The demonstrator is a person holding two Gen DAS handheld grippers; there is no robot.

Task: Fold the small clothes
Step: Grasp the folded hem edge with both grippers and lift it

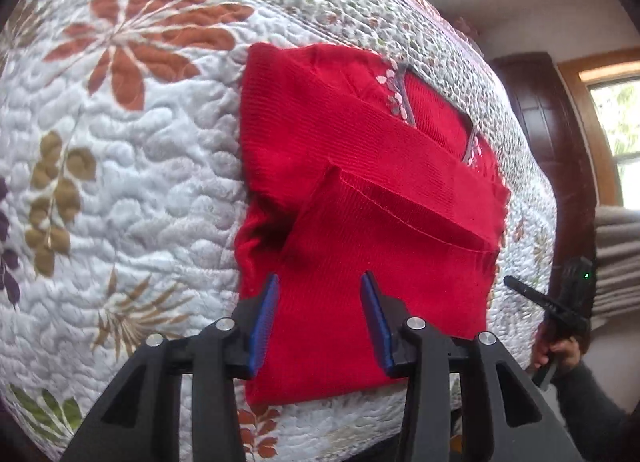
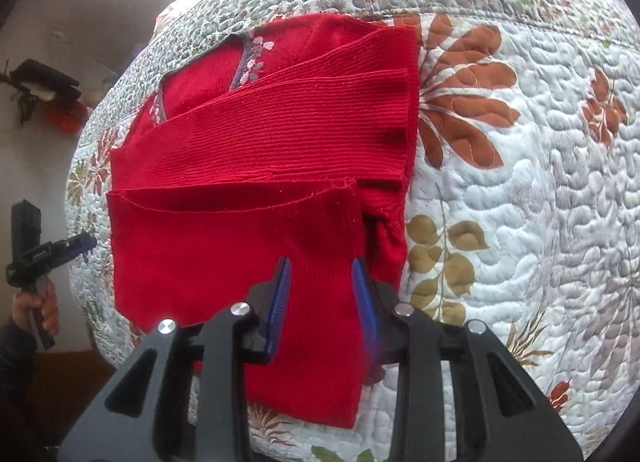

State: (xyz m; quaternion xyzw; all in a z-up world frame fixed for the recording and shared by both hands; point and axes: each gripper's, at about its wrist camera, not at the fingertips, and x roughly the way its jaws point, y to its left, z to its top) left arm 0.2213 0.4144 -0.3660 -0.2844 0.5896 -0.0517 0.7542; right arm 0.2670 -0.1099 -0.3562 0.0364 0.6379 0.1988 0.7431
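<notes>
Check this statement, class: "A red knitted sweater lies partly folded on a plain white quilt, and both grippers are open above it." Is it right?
One detail is wrong: the quilt is not plain. Both wrist views show it printed with rust flowers and olive leaves. The rest stands: the red knitted sweater lies partly folded on it, and the left gripper and right gripper are open above it.

A red knit sweater (image 1: 360,197) lies flat on the quilted bed, partly folded: both ribbed sleeves crossed over the body, its floral-trimmed V-neck toward one o'clock in the left wrist view.
</notes>
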